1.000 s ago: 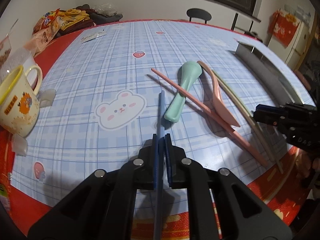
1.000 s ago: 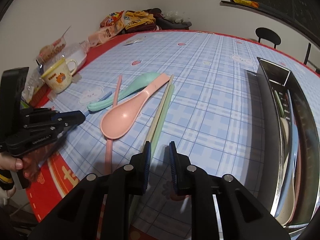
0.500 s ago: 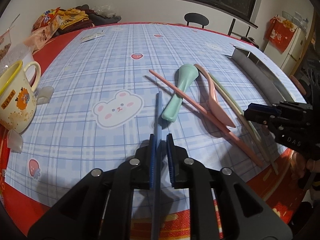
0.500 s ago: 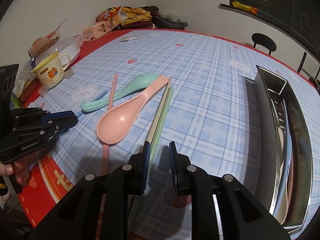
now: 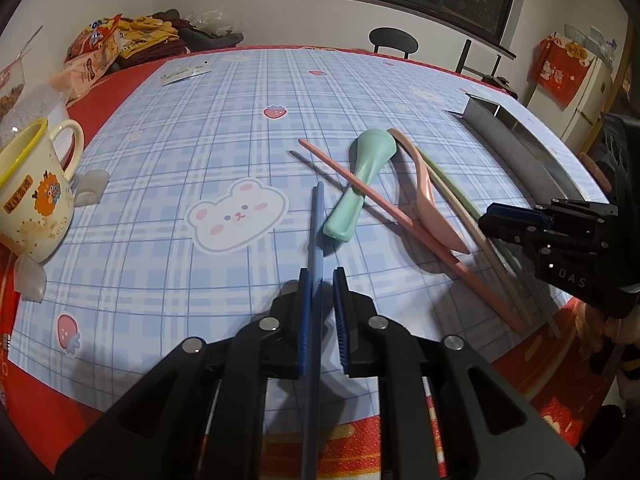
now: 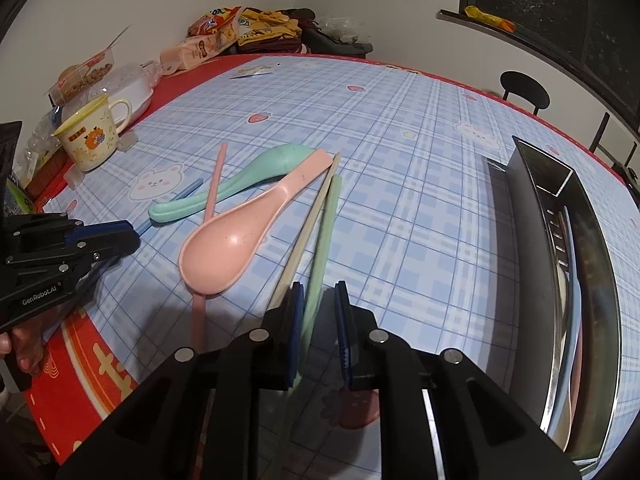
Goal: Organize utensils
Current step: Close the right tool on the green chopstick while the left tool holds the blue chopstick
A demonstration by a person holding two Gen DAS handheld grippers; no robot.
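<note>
My left gripper [image 5: 322,276] has a blue chopstick [image 5: 316,232] between its jaws; the stick touches the left pad and a small gap shows to the right pad. A mint spoon [image 5: 362,182], a pink chopstick [image 5: 384,208], a pink spoon [image 5: 430,204], a beige chopstick [image 5: 494,256] and a green chopstick [image 5: 452,190] lie to its right. My right gripper [image 6: 319,294] straddles the green chopstick [image 6: 326,232] with its jaws slightly apart, beside the beige chopstick [image 6: 310,224] and the pink spoon [image 6: 236,244]. The mint spoon [image 6: 248,180] lies beyond.
A steel utensil tray [image 6: 540,216] with utensils inside stands at the right. A yellow-rimmed mug [image 5: 28,204] stands at the left edge, with snack bags [image 6: 212,36] and a lidded container behind. The blue plaid cloth [image 5: 240,112] covers the red table.
Both grippers have drawn back a little and the views have risen. The left jaws have opened slightly around the blue chopstick. The right jaws have widened a little over the green chopstick.
</note>
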